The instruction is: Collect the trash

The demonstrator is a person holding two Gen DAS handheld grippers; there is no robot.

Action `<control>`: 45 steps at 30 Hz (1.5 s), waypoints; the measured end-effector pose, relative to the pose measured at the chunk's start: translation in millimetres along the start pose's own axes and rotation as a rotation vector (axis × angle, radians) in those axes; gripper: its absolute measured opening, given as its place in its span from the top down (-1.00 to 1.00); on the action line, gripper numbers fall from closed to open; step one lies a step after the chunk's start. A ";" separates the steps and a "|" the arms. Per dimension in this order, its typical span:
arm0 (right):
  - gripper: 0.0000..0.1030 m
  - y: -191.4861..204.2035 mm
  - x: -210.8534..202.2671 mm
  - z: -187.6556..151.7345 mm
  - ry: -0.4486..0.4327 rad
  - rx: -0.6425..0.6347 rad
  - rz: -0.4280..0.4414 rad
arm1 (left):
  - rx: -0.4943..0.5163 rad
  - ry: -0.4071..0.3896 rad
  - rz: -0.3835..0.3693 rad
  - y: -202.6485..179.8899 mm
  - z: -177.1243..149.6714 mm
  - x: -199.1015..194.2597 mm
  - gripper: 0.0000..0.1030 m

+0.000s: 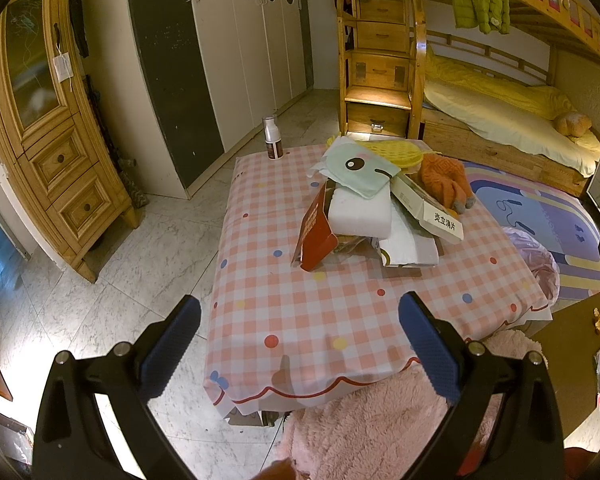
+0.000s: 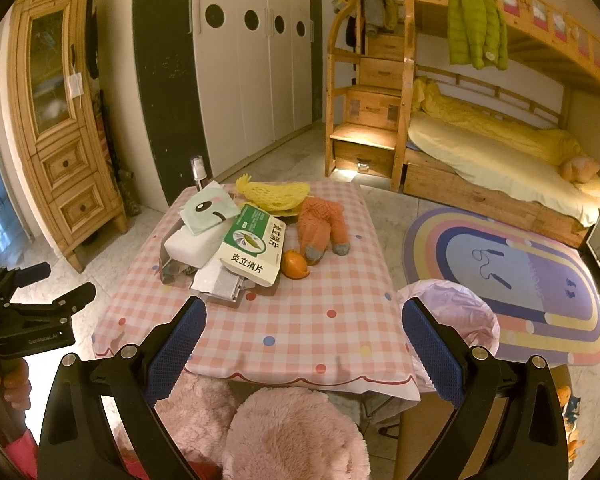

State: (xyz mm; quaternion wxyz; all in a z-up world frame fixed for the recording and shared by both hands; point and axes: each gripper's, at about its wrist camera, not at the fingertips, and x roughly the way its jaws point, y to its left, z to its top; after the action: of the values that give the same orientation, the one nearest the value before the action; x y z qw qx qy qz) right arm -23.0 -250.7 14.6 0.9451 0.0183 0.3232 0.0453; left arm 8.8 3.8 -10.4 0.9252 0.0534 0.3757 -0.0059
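Checked tablecloth (image 2: 300,332) under heaped trash (image 2: 236,248), left tool (image 1: 300,344) and right tool (image 2: 304,344) both released, empty.

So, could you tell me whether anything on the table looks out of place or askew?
Yes: the trash sits in a loose, leaning heap. The green medicine box lies tilted across a white foam block, and a red carton leans against that block's side. Orange peel lies loose on the tablecloth. Nothing looks spilled.

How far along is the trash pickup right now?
Nothing looks collected yet. Both the left gripper and right gripper are open and empty. Left to do: the trash pile on the table, with the pink bag waiting beside it.
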 end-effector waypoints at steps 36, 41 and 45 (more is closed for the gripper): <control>-0.89 47.0 89.6 11.6 0.015 -0.206 0.033 | -0.032 0.063 0.040 20.9 5.3 51.4 -0.87; -0.82 59.4 114.2 11.5 0.016 -0.258 0.062 | -0.033 0.076 0.027 22.7 11.8 70.9 -0.87; -0.78 69.8 131.4 12.8 0.031 -0.291 0.077 | -0.041 0.079 0.017 25.6 14.8 83.9 -0.87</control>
State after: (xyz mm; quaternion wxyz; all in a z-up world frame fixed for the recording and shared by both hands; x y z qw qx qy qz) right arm 83.1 -168.6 -50.9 0.9302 -0.1070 0.3268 0.1283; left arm 80.6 30.2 -55.8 0.9106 0.0379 0.4114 0.0117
